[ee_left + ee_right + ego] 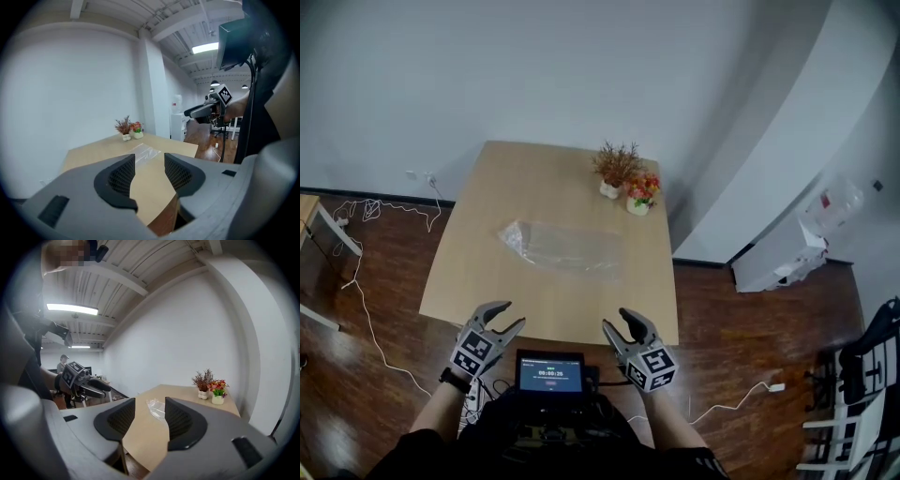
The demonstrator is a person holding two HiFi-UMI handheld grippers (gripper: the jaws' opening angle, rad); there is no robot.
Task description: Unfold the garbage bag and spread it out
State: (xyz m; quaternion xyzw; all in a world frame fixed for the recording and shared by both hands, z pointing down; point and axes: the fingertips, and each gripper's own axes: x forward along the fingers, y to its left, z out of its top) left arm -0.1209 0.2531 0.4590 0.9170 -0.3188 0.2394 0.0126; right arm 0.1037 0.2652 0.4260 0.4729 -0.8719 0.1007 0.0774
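Both your grey left gripper [514, 314] and right gripper [616, 320] hang open, empty, the crumpled clear plastic garbage bag [562, 246] lying crosswise ahead, nearer your right.

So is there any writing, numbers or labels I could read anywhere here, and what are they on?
Small screen: lines of text and digits, too small to read.
Marker cubes: black-and-white square patterns, no letters.
Pale package at the right: a red mark, too blurred to read.
No other writing shows.
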